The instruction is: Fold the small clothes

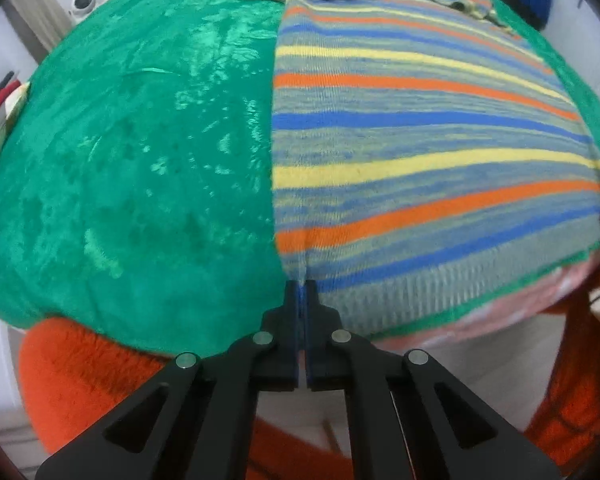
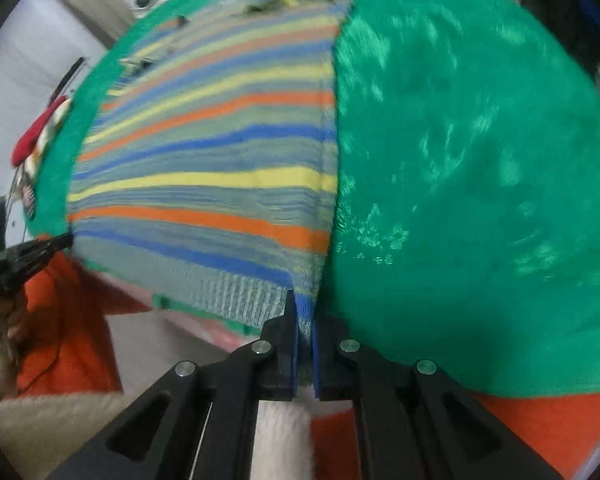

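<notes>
Striped knitted jumper (image 1: 420, 128) lies flat, unfolded, on green plush cloth (image 1: 140, 160). Left gripper (image 1: 300, 284) and right gripper (image 2: 304, 300): jaws closed, pinching hem corners. Folding not yet begun.

Left wrist view: aimed steeply down, close over striped knitted garment (image 1: 420, 140)'s left hem corner.
Right wrist view: same, right corner.
Shared: garment, green plush cloth (image 2: 480, 160).

The sweater (image 1: 420, 152) is soft ribbed knit. The green cloth (image 1: 140, 180) under it is shiny, fuzzy plush. The gripper (image 1: 300, 288) is matt black plastic.
</notes>
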Available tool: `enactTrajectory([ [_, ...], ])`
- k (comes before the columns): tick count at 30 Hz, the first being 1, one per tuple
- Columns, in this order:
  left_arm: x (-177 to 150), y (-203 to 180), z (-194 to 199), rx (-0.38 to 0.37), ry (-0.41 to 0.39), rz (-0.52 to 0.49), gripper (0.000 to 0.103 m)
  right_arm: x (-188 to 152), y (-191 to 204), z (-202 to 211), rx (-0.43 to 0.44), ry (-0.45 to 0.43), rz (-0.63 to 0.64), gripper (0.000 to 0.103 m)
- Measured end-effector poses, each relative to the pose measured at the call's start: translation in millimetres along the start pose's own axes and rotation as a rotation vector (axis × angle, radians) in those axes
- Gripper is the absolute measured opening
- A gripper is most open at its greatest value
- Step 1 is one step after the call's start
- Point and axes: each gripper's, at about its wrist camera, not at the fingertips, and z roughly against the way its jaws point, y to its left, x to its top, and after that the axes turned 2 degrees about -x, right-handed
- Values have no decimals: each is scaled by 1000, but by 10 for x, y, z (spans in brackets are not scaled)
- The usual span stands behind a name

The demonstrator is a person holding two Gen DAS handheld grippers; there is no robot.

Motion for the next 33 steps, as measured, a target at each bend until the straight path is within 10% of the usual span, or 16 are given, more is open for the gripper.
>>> enactTrajectory([
  [6, 27, -52, -26, 6, -2, 4, 4, 27, -36, -92, 11, 9, -35, 5],
  [9, -118, -2, 269, -7, -4, 20, 31, -22, -74, 45, 33, 22, -16, 29],
  [11, -108, 79, 574, -1, -92, 40, 69, 11, -84, 324, -43, -24, 46, 43],
  [14, 110, 237, 962, 43, -300, 110, 94, 363, -32, 860, -224, -194, 193, 56],
  [20, 610, 549, 560, 143, -517, 269, 98, 1467, 673, 672, -233, -377, 518, 65],
  [26, 404, 826, 59, 240, -392, 306, 98, 2314, 1311, -550, -324, -337, 721, 63],
  [27, 419, 863, 30, 227, -373, 312, 98, 2453, 1311, -731, -353, -338, 708, 54],
  [29, 383, 927, 47, 211, -400, 347, 98, 2653, 1185, -826, -365, -314, 625, 3],
  [33, 421, 1056, -47, 154, -384, 415, 98, 2915, 453, -154, -356, -449, 301, 4],
])
